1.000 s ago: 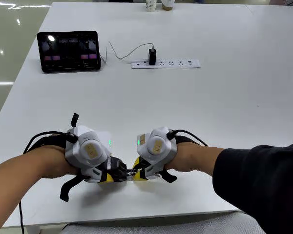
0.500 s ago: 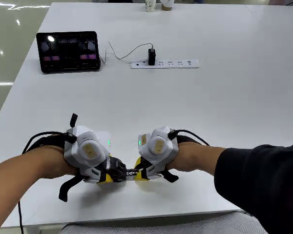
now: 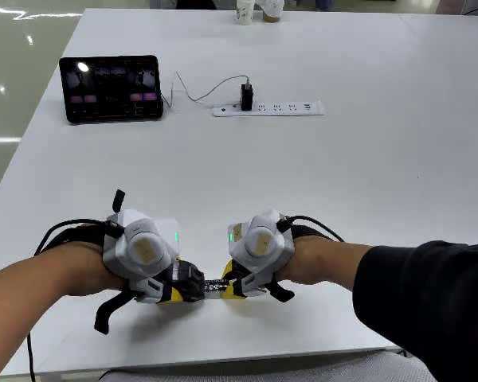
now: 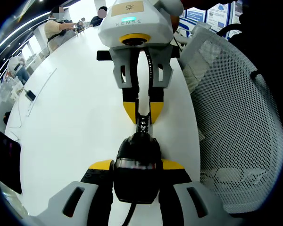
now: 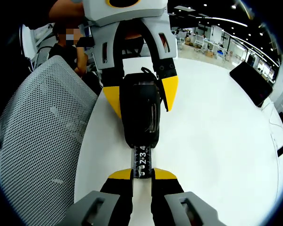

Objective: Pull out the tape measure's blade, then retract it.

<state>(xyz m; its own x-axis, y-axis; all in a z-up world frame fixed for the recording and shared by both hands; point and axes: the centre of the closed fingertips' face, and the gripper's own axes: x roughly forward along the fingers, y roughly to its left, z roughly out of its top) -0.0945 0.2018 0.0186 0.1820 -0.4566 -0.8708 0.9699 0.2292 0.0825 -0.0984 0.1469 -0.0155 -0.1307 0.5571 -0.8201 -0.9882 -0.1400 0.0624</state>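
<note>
Half-hiding tape measure [image 5: 140,113], left gripper [image 4: 137,165] faces right gripper [image 5: 142,175]; tablet [image 3: 111,86], perhaps cups [image 3: 245,9], beyond.

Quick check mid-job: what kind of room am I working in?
Probably an open-plan office or lab: a white table with a tablet and power strip, a mesh chair, more desks behind.

Tape measure [image 4: 137,165]: black case with a dark glossy window on its upper face, lying lengthwise and clamped at its flanks between the yellow-tipped jaws of the left gripper [image 4: 137,165], low over the white table [image 3: 319,175] near its front edge. Blade [image 5: 142,162]: pale with black graduations, numerals 2, 3 and 4 legible. A short, straight, level length is drawn out of the case mouth, its outer end pinched between the jaws of the right gripper [image 5: 142,175].
</note>
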